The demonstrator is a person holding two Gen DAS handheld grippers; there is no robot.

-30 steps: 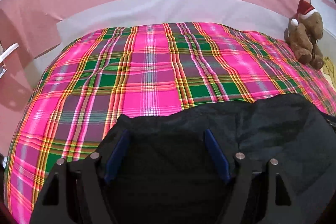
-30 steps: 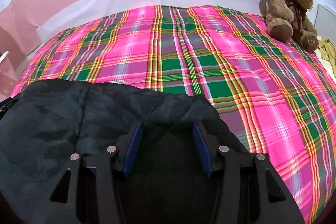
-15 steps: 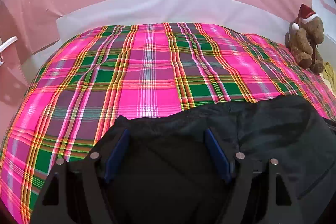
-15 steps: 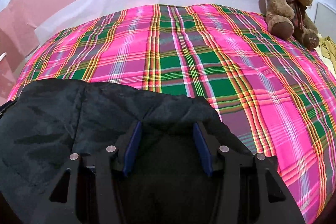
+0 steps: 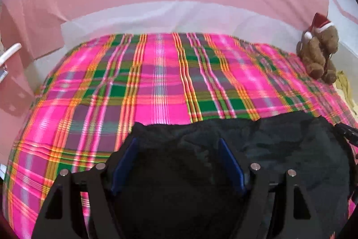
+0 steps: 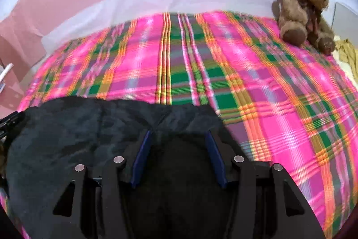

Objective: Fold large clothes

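A large dark garment (image 5: 290, 145) hangs stretched between both grippers above a pink and green plaid blanket (image 5: 156, 82). My left gripper (image 5: 176, 140) holds its left corner; the jaws stand wide, fabric fills the gap and covers the fingertips. In the right wrist view the garment (image 6: 67, 127) runs off to the left. My right gripper (image 6: 177, 131) grips its right corner the same way, tips hidden under cloth. Each view catches a black part of the other gripper at the garment's far end.
A brown teddy bear (image 6: 302, 12) in a red Santa hat sits at the blanket's (image 6: 268, 104) far right corner, beside a yellow cloth (image 6: 349, 53). A white sheet and pink wall lie behind. A white object (image 5: 10, 53) sticks in at the left.
Both grippers have risen and drawn back with the garment, so the blanket and the bear look smaller and farther off. The jaws have kept their width.
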